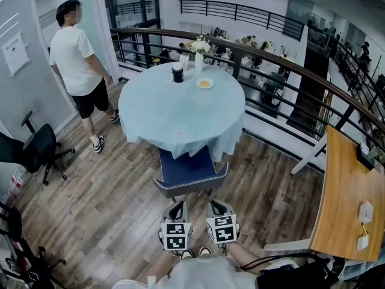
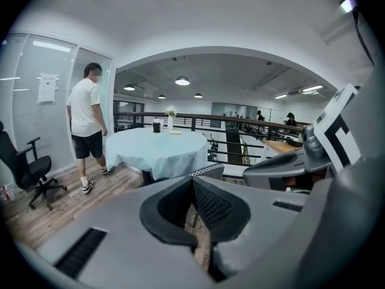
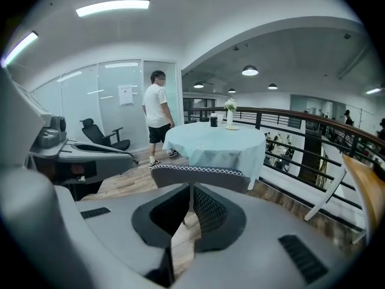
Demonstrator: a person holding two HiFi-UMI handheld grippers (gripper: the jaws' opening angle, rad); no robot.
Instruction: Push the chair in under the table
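The chair (image 1: 187, 168) has a blue seat and a grey backrest. Its front half sits under the round table (image 1: 180, 110), which wears a light blue cloth. Just behind the backrest, my left gripper (image 1: 176, 208) and right gripper (image 1: 218, 207) hang side by side. Both are shut with nothing between the jaws. A small gap seems to separate them from the chair. In the left gripper view, the left gripper (image 2: 191, 179) points past the backrest (image 2: 207, 171) at the table (image 2: 157, 149). In the right gripper view, the right gripper (image 3: 191, 188) faces the backrest (image 3: 198, 176) and the table (image 3: 213, 142).
A person (image 1: 75, 65) in a white T-shirt stands left of the table. A black office chair (image 1: 39, 149) is at the left wall. A dark railing (image 1: 289, 83) curves behind the table. A wooden table (image 1: 349, 197) stands at the right. A cup (image 1: 177, 73), vase and plate (image 1: 205, 83) stand on the cloth.
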